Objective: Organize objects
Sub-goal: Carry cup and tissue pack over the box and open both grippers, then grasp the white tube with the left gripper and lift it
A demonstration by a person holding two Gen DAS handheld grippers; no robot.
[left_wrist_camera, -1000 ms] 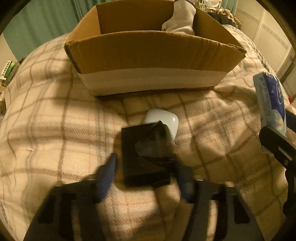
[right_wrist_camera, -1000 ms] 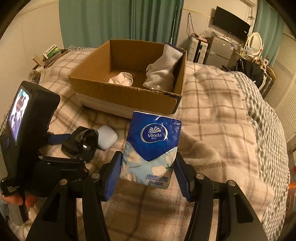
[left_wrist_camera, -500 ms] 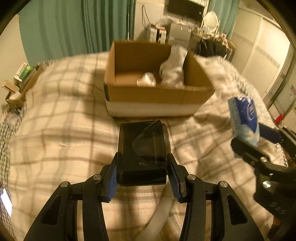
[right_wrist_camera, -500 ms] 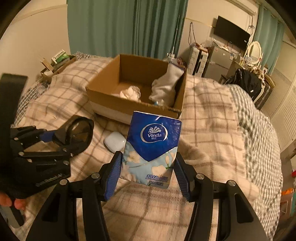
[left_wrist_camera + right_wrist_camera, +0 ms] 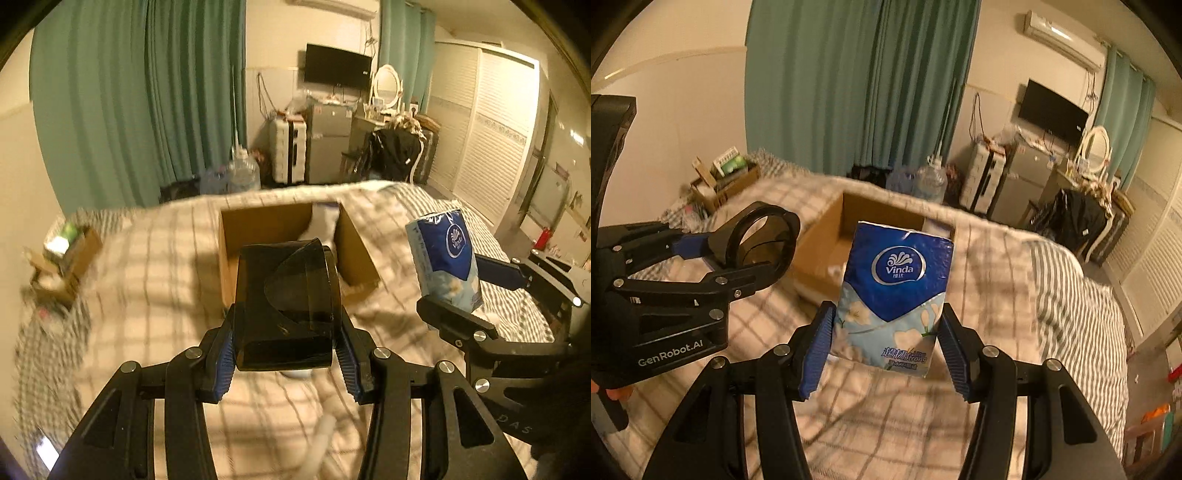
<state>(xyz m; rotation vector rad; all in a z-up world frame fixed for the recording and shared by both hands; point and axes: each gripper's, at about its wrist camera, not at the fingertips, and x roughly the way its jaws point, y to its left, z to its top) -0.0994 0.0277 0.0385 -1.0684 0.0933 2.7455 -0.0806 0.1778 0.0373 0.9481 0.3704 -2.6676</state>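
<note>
My left gripper (image 5: 286,354) is shut on a dark translucent plastic holder (image 5: 286,306) and holds it high above the bed. It also shows in the right wrist view (image 5: 761,240) at the left. My right gripper (image 5: 886,350) is shut on a blue Vinda tissue pack (image 5: 894,299), also raised; the pack shows in the left wrist view (image 5: 445,262) at the right. An open cardboard box (image 5: 354,254) sits on the plaid bed ahead, with a pale cloth (image 5: 321,225) inside.
The plaid blanket (image 5: 147,295) covers the bed. A small box of clutter (image 5: 727,173) sits at the bed's far left. Water jugs (image 5: 929,184), a fridge and a dresser stand by the green curtains beyond the bed.
My left gripper closed on the dark holder and lifted it off the bed. Both grippers rose higher and the box now looks smaller and farther away.
</note>
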